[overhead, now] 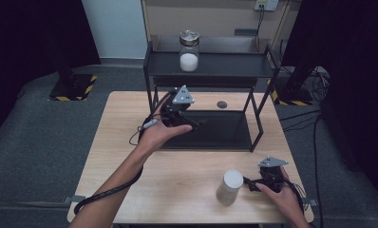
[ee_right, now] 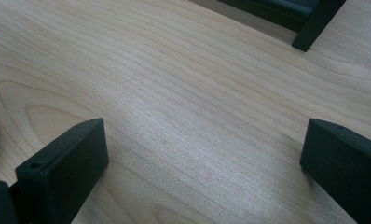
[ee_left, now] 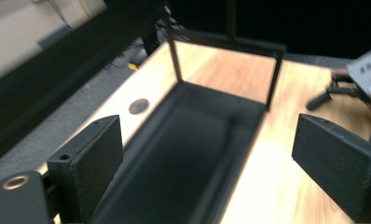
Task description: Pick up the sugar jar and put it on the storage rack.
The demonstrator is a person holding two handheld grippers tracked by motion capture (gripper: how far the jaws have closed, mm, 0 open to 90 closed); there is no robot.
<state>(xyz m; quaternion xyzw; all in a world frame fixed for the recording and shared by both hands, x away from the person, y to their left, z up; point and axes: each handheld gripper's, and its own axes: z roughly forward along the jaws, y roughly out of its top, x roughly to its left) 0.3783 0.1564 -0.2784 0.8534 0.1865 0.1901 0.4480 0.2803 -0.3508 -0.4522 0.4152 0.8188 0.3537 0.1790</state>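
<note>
My left gripper (overhead: pixel 194 124) hangs over the left end of the black rack's lower tray (overhead: pixel 225 135), pointing right along it. In the left gripper view this gripper (ee_left: pixel 211 154) is open, its jaws wide apart with the dark tray (ee_left: pixel 183 140) beneath and nothing between them. My right gripper (overhead: pixel 246 182) rests low at the table's front right, just right of a pale jar with a white lid (overhead: pixel 230 187). In its own view the right gripper (ee_right: pixel 207 158) is open over bare wood. A glass jar of white powder (overhead: pixel 189 51) stands on the rack's top shelf (overhead: pixel 230 65).
A small dark round disc (overhead: pixel 222 104) lies on the wooden table (overhead: pixel 177 175) behind the tray, also the disc (ee_left: pixel 139 106) beside the tray. The rack's thin posts (overhead: pixel 258 118) rise at its corners. One rack foot (ee_right: pixel 314 28) stands ahead of the right gripper.
</note>
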